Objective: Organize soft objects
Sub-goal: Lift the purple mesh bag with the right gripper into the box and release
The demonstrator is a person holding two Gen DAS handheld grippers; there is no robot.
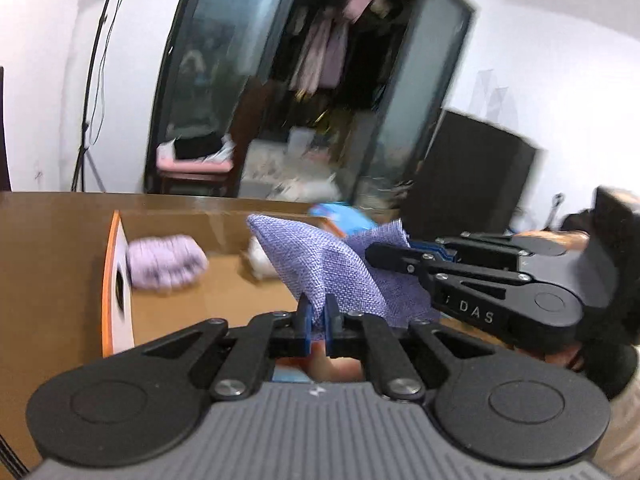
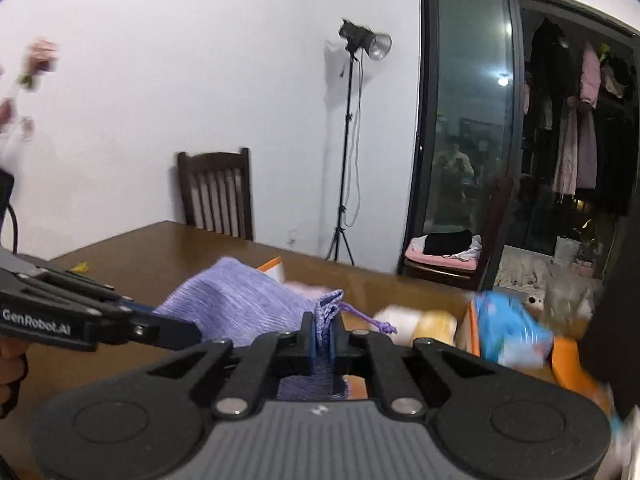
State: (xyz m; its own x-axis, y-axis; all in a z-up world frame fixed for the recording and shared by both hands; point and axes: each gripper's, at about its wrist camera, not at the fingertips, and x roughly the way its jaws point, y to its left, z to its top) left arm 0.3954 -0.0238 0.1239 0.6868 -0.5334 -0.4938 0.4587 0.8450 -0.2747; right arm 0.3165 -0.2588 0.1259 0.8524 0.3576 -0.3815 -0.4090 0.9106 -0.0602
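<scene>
Left gripper [image 1: 316, 314] fingers pinch one corner of purple pouch [image 1: 320, 264]; right gripper [image 2: 323, 330] fingers pinch its gathered drawstring neck. One pouch, coarse weave, held taut above cardboard box [image 1: 116, 280]. Inside the box: one lilac knit bundle [image 1: 166, 262], one white soft item [image 1: 258, 258].

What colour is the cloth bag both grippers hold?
Purple bag, seen best in the right wrist view.

The right gripper [image 2: 320, 338] pinches the gathered mouth of a purple drawstring pouch [image 2: 240, 304] — its cord trails toward three o'clock. The left gripper [image 2: 188, 334] clamps its nine o'clock side. Blurred blue packaging [image 2: 510, 330], probably plastic, lies at three o'clock.
</scene>
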